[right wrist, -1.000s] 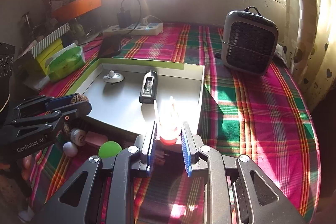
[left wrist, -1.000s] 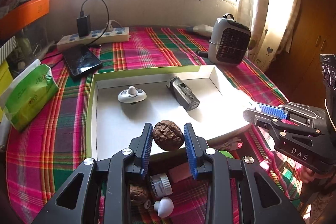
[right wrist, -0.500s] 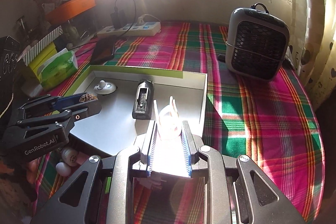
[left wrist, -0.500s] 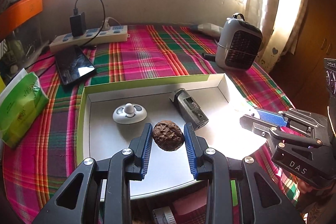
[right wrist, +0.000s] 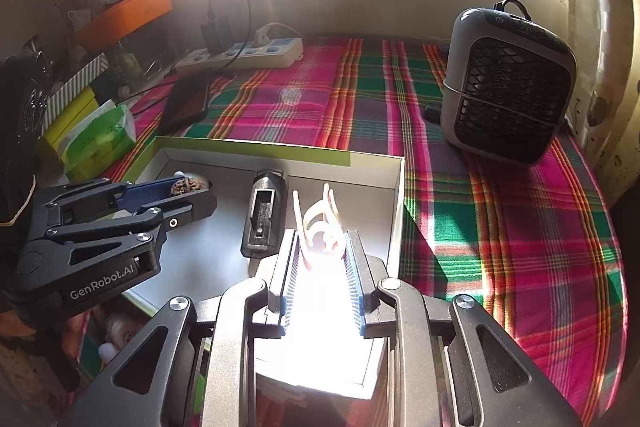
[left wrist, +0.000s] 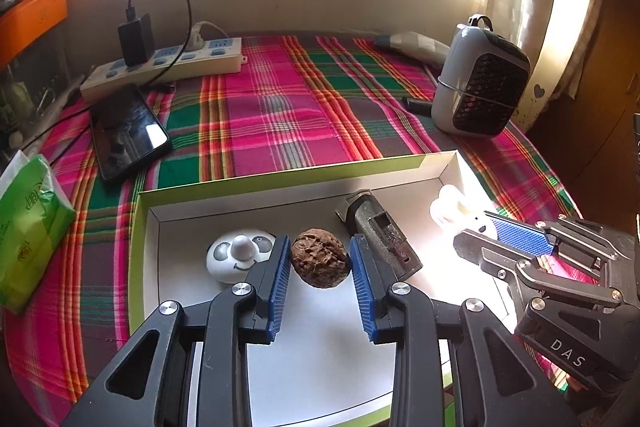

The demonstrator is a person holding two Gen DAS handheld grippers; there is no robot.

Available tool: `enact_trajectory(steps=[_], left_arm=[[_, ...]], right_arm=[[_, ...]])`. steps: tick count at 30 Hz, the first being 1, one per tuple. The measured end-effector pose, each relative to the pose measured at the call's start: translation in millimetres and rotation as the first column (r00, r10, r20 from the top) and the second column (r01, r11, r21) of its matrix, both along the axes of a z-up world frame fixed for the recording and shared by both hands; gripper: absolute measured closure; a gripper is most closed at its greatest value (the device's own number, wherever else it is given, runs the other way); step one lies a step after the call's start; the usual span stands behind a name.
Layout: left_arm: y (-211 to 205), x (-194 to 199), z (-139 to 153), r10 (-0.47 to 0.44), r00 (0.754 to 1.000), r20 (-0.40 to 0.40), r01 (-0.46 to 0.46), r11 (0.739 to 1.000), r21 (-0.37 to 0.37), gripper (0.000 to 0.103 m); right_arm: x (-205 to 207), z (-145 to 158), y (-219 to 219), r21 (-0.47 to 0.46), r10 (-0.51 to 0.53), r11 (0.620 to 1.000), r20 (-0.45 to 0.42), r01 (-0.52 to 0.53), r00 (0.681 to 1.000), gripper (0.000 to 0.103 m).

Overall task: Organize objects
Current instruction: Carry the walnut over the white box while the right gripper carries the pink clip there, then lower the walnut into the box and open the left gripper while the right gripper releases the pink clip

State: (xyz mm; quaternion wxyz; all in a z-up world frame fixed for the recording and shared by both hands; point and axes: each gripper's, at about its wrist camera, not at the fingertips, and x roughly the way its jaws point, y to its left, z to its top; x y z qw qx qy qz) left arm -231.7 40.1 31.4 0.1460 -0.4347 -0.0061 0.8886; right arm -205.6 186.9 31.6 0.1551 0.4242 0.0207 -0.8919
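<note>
My left gripper (left wrist: 319, 263) is shut on a brown walnut (left wrist: 319, 263) and holds it above the white box lid (left wrist: 280, 189) with its green rim. In the lid lie a round white koala-face toy (left wrist: 232, 259) and a dark grey metal block (left wrist: 378, 237). My right gripper (right wrist: 320, 247) is shut on a small pale rabbit-shaped toy (right wrist: 318, 223), over the lid's right half, washed out by sunlight. In the left wrist view the right gripper (left wrist: 480, 231) shows at the right with the rabbit toy (left wrist: 450, 211); in the right wrist view the left gripper (right wrist: 192, 193) shows at the left with the walnut (right wrist: 184, 185).
On the plaid cloth (left wrist: 288, 107) stand a small grey heater (left wrist: 480, 87) at the right, a power strip with a charger (left wrist: 168, 61) at the back, a black phone (left wrist: 126, 131) and a green tissue pack (left wrist: 28, 235) at the left. Loose small items lie below the lid's near edge (right wrist: 112, 331).
Both grippers have moved forward over the box lid with their objects still held. The small items near the lid's front edge have dropped out of the left wrist view.
</note>
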Motion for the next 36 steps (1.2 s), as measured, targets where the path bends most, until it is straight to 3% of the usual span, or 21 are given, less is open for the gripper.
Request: enact_trajectory(steps=[13, 36], left_arm=[[8.7, -23.2, -14.9, -0.007, 0.999, 0.041, 0.008, 0.999, -0.032, 0.074], [11.1, -29.8, -20.1, -0.008, 0.999, 0.051, 0.010, 0.999, -0.041, 0.074]], right_arm=[[-16.7, -10.4, 0.0, 0.004, -0.021, 1.000, 0.028, 0.021, 0.999, 0.079], [-24.8, -17.0, -5.0, 0.024, -0.033, 0.999, 0.041, 0.032, 0.999, 0.079]])
